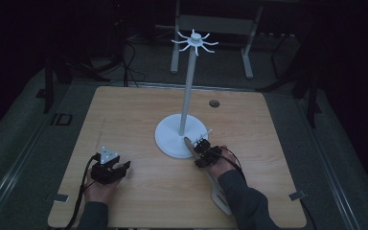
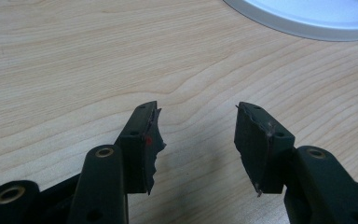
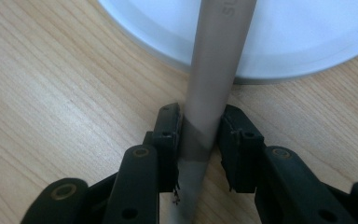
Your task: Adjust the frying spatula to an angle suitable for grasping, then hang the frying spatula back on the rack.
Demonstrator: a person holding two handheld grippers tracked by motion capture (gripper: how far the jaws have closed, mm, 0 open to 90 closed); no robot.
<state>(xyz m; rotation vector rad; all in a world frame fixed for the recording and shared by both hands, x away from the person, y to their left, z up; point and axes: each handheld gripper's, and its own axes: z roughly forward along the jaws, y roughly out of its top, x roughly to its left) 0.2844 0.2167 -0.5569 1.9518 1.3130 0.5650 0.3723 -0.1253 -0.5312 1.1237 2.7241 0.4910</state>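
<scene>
Worktop point(image 1: 124, 110) is light wood, room around it dark. White stand point(image 1: 184, 103) sits centre: round base point(image 1: 170, 139), upright pole, spoked hooks on top. My right gripper point(image 1: 200, 143) is at the base's near right edge, jaws pinching a grey flat handle point(image 3: 212, 84) that runs forward over the base rim; in the right gripper view the pads point(image 3: 170, 135) press it from both sides. I can't tell what tool the handle belongs to; a pale wide end point(image 1: 220, 194) lies under the right forearm. Left gripper point(image 1: 120, 167) rests on the worktop near left, well apart from the base, jaws spread, bare wood between them.
</scene>
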